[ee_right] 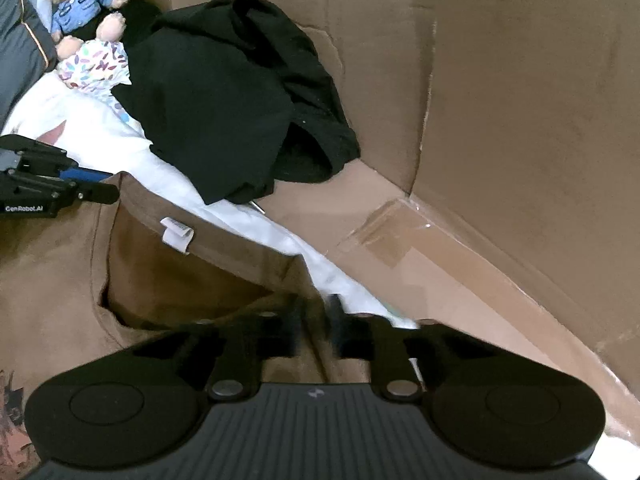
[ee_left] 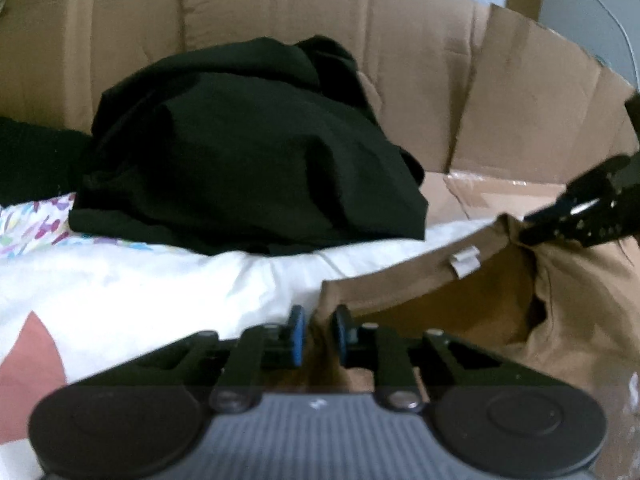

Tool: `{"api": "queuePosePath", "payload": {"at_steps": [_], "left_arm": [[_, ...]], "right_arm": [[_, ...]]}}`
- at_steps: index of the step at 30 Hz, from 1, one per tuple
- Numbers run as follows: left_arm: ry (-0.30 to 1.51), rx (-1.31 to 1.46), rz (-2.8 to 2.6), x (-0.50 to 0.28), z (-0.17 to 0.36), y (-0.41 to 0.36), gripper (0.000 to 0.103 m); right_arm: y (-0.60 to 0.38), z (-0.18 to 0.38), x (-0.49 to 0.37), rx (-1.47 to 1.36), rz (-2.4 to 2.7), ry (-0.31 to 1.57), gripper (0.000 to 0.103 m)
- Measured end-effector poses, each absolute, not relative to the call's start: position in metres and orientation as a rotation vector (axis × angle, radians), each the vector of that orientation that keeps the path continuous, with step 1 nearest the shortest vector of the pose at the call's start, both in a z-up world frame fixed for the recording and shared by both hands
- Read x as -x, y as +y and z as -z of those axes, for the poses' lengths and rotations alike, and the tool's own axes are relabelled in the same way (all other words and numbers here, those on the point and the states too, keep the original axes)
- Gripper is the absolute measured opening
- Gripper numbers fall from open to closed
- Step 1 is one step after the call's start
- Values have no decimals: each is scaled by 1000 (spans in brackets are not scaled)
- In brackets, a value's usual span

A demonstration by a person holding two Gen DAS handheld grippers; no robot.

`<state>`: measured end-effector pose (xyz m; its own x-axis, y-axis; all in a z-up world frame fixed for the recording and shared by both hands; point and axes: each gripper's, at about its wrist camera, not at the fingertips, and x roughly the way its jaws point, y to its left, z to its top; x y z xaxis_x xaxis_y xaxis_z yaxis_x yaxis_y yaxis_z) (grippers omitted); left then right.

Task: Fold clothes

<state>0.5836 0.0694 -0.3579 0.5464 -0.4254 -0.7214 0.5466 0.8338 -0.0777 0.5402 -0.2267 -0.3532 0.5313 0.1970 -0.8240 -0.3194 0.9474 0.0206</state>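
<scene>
Garment in hand: a brown garment (ee_right: 60,264), soft knit by the look of it, lies in front of both grippers on a white sheet (ee_left: 160,280), its open edge with a small white label (ee_right: 176,236) turned up
Left gripper (ee_left: 318,330): blue pads drawn close together on a bunched corner of the brown edge; cloth sits between them, so it reads as a pinch
Right gripper (ee_right: 316,320): fingers blurred but nearly pressed together at the other end of the same edge, brown fabric gathered between them
Other clothes: a black garment (ee_left: 248,148) heaped behind, against the cardboard wall (ee_left: 440,60); a confetti-print cloth (ee_right: 96,66) and a teddy bear (ee_right: 80,0) in the far corner
Handling: light, limp, not fragile; it will sag and crease wherever unsupported, and thin folds can slip out of a shallow pinch
Where to hold: the two ends of the hemmed edge, as now, gripping the thick seam and not a single layer
Risk: catching the white sheet along with the garment
</scene>
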Motion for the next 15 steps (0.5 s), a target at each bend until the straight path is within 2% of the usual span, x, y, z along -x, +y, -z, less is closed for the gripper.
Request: {"api": "queuePosePath", "payload": {"at_steps": [3, 5, 6, 7, 8, 9, 15], "left_arm": [[806, -139, 569, -587, 359, 69, 18], [807, -121, 557, -588, 357, 69, 29], [804, -105, 547, -588, 355, 70, 42], [802, -100, 545, -588, 354, 70, 51], [791, -92, 545, -586, 351, 72, 54], [778, -84, 544, -585, 348, 73, 57], [767, -92, 511, -576, 333, 90, 58]], "right_arm": [[-227, 354, -545, 109, -299, 970, 10], [-231, 350, -548, 68, -298, 971, 13], [-234, 348, -548, 40, -298, 968, 16], [-238, 346, -548, 15, -297, 958, 22], [-242, 343, -548, -6, -295, 949, 33], [-246, 339, -546, -16, -291, 942, 36], [-265, 319, -533, 22, -275, 913, 37]]}}
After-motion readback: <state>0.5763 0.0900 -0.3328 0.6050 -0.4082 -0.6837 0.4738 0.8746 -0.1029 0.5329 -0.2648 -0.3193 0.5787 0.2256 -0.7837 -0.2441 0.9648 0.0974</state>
